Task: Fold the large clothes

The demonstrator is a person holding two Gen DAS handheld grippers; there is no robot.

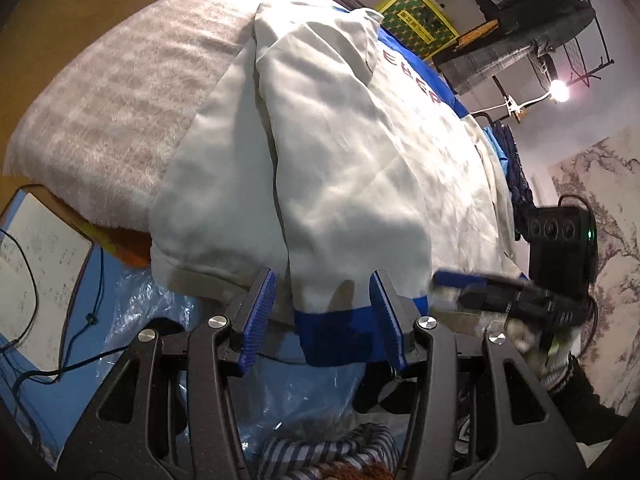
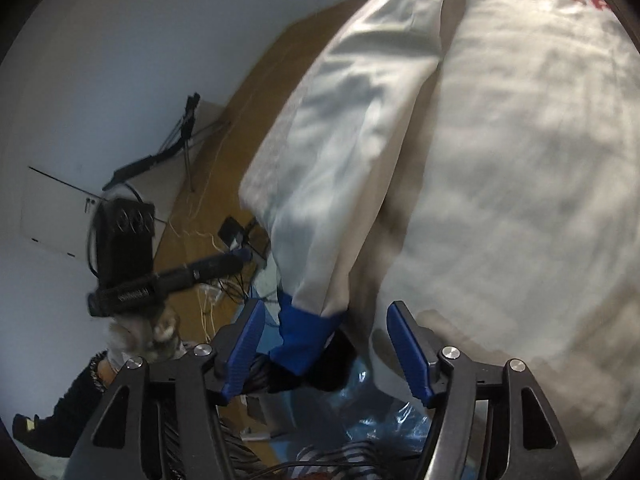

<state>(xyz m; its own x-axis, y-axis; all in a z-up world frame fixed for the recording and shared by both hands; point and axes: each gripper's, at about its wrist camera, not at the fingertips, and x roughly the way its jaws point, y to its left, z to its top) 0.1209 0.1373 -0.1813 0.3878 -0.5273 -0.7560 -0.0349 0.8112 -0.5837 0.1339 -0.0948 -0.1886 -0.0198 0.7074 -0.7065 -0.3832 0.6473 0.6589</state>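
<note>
A large white garment (image 1: 400, 152) with blue trim and red letters lies spread on a beige checked blanket (image 1: 120, 92). One white sleeve (image 1: 340, 208) is folded lengthwise over its body, and the sleeve's blue cuff (image 1: 336, 336) hangs over the near edge. My left gripper (image 1: 322, 292) is open, with that cuff loose between its blue pads (image 1: 260, 316). In the right wrist view another sleeve (image 2: 352, 128) lies along the garment (image 2: 520, 200). Its blue cuff (image 2: 304, 344) hangs between the pads (image 2: 408, 352) of my open right gripper (image 2: 325, 312). Each gripper shows blurred in the other's view (image 1: 448, 286) (image 2: 238, 258).
An open notebook (image 1: 40, 260) and cables lie at the lower left on blue plastic sheeting (image 1: 140, 300). A black box with a green light (image 1: 560, 236) stands at the right. A rack of dark clothes (image 1: 532, 40) and a lamp (image 1: 558, 90) are behind. Striped cloth (image 1: 328, 452) lies below.
</note>
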